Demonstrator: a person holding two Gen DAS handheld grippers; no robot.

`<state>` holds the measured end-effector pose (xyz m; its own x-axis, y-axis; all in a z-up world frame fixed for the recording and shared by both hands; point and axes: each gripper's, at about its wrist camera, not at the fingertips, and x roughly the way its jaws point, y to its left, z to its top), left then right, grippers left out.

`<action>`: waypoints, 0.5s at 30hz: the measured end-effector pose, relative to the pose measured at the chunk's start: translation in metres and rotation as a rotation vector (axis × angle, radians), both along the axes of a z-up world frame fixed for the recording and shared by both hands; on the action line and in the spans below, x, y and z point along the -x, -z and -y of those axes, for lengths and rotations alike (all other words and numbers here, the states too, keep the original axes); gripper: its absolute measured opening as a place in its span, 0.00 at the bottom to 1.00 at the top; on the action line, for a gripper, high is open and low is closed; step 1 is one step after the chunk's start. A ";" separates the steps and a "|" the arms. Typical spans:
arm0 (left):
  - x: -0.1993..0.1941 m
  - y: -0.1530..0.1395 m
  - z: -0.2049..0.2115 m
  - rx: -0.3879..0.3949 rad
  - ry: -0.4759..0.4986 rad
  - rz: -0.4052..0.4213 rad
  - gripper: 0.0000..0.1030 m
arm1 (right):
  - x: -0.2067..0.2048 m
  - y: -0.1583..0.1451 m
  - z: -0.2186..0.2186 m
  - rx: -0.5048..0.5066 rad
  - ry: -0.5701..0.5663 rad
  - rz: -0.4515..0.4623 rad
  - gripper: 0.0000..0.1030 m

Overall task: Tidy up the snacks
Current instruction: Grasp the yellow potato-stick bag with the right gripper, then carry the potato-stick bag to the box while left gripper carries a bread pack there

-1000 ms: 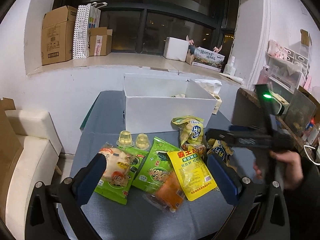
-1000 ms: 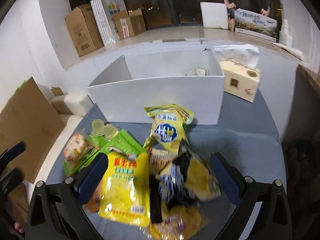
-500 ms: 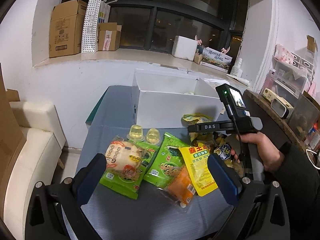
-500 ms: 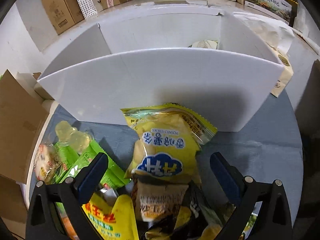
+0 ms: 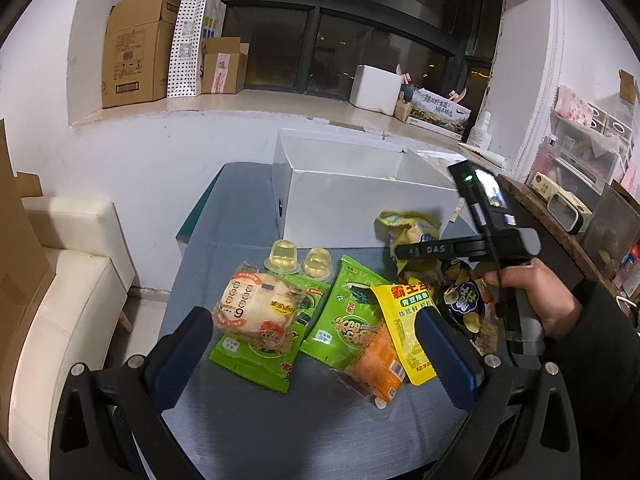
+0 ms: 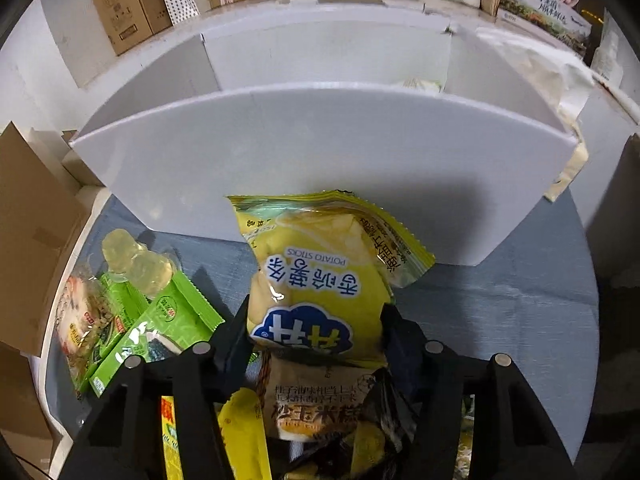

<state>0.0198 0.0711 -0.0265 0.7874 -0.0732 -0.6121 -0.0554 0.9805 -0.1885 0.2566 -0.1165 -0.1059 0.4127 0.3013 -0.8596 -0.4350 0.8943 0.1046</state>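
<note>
Snack packs lie on a blue-grey table in front of a white box (image 5: 360, 216). My right gripper (image 6: 316, 320) points steeply down. Its jaws are closing, and both pads press the sides of a yellow potato sticks bag (image 6: 320, 272) that leans toward the box wall (image 6: 320, 160). Seen from the left wrist, a hand (image 5: 532, 300) holds that gripper above the same bag (image 5: 408, 228). My left gripper (image 5: 310, 320) hovers open over a bun pack (image 5: 256, 304), green packs (image 5: 348, 320), a yellow pouch (image 5: 404, 320) and an orange packet (image 5: 380, 368), gripping nothing.
Two jelly cups (image 5: 300, 260) stand near the box front. A dark chip bag (image 5: 464, 300) lies under the right gripper. A cream sofa (image 5: 68, 288) is left of the table, a cluttered shelf (image 5: 576, 216) right. Cardboard boxes (image 5: 136, 48) sit on the sill.
My right gripper came down and forward over the pile to the potato sticks bag, and its wide jaws have closed in on the bag's sides. The left gripper has stayed open.
</note>
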 end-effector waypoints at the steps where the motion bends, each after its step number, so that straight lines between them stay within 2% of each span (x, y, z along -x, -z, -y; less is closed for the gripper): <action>1: -0.001 0.001 0.000 -0.003 0.007 -0.003 1.00 | 0.002 -0.004 0.003 -0.015 0.000 0.011 0.60; 6: -0.015 0.016 -0.006 -0.032 0.052 -0.047 1.00 | 0.027 -0.040 0.021 -0.099 0.004 0.139 0.59; 10: -0.032 0.033 -0.017 -0.035 0.091 -0.095 1.00 | 0.046 -0.086 0.041 -0.156 0.007 0.268 0.59; 15: -0.056 0.056 -0.032 -0.018 0.108 -0.166 1.00 | 0.076 -0.124 0.056 -0.231 -0.017 0.345 0.59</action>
